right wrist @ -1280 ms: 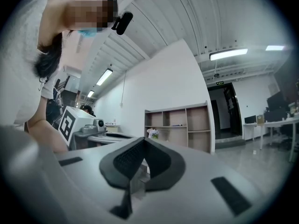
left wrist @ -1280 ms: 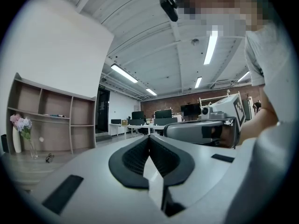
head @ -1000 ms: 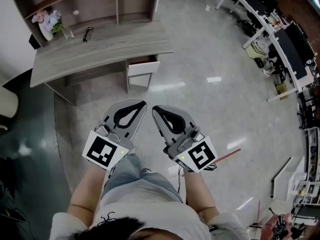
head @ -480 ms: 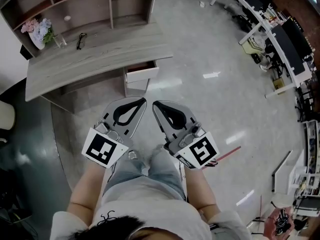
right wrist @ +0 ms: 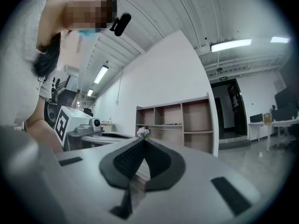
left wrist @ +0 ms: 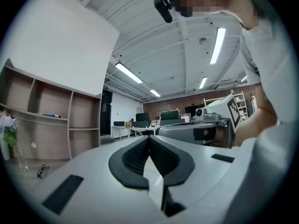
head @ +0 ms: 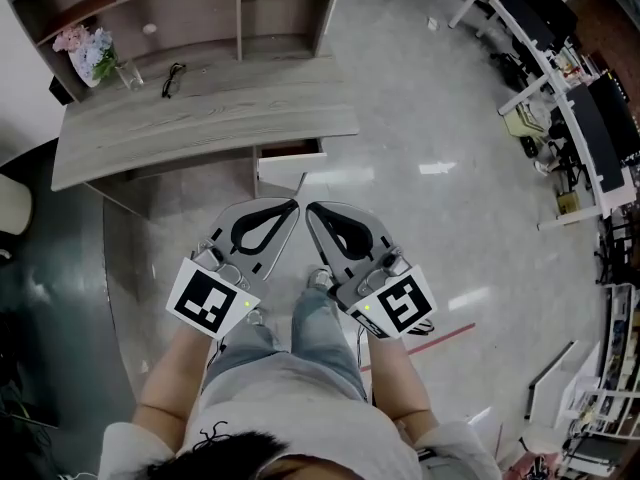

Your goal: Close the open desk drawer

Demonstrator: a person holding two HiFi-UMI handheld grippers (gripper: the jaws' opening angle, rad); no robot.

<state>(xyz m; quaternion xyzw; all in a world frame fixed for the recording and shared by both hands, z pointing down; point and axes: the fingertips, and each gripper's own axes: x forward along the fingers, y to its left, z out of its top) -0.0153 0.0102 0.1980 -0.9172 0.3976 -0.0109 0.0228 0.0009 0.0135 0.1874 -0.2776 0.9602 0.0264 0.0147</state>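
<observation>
the drawer (head: 287,168) stands pulled out from under the right end of the grey wooden desk (head: 200,118), its white front facing the person and its reddish-brown inside showing just behind that front; in the head view it lies at about 12 o'clock from the 2 grippers, near them but apart. the left gripper (head: 291,206) and right gripper (head: 309,211) are held side by side above the glossy floor (head: 440,218), their tips angled toward each other and pointing up toward the drawer. each gripper's own view shows its black pads pressed together at the tips with nothing between them. on the desk top, at 10 o'clock from the drawer, lie a pair of eyeglasses (head: 174,76), and further out on the same bearing stands a bunch of flowers (head: 90,46). an open shelf unit (head: 180,13) rises behind the desk at 11 o'clock. rows of workstations (head: 560,78) run along 2 o'clock.
</observation>
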